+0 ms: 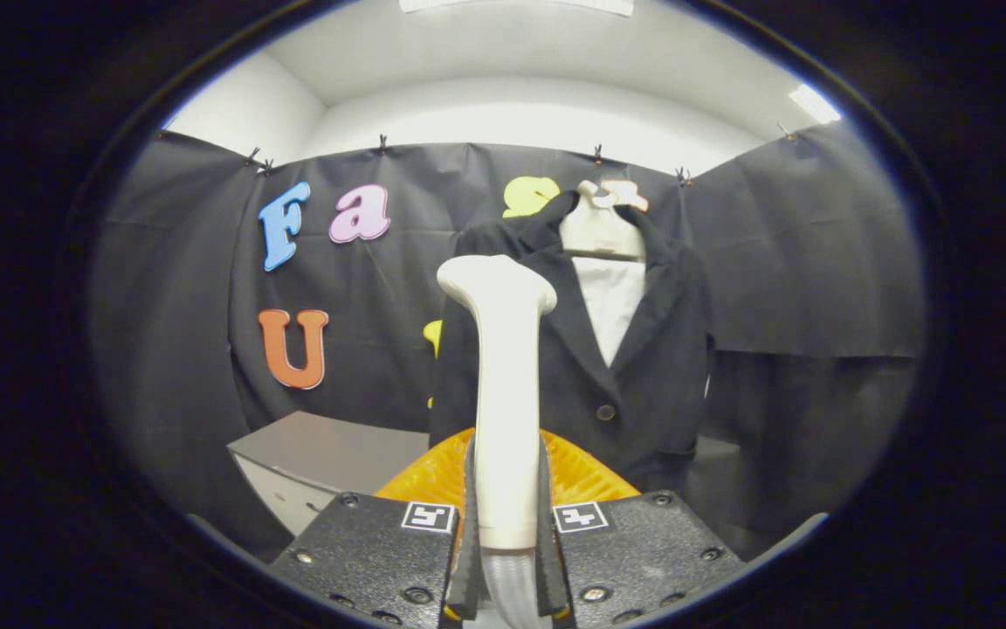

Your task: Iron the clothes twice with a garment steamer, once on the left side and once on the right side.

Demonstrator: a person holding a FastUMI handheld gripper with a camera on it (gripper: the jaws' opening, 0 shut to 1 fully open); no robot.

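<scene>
Currently, status at this moment:

Gripper (507, 524): clenched on the handle of the garment steamer (503, 384); both dark finger pads press its lower shaft from either side.

Steamer axis: long axis upright, rising from between the fingers to the flared head (496, 284) at the top.

Steamer hose: a ribbed grey hose (507, 585) leaves the handle base, below the fingers.

Garment: a dark jacket (634, 367) over a white shirt (609, 301), hung on a pale hanger (599, 231) against the booth's black wall.

Key relation: the jacket lies beyond the fingers and off to the right of the steamer; the head overlaps only the jacket's left edge in this view. Whether head and cloth touch cannot be told.

Other items: an orange ribbed part (577, 472) just ahead of the fingers; a grey box (328, 454) lower left.

Judgement: a pass likely calls for bringing the head forward onto one front panel, then travelling along the cloth with the axis kept upright.

Risk: the hose may drag.
</scene>
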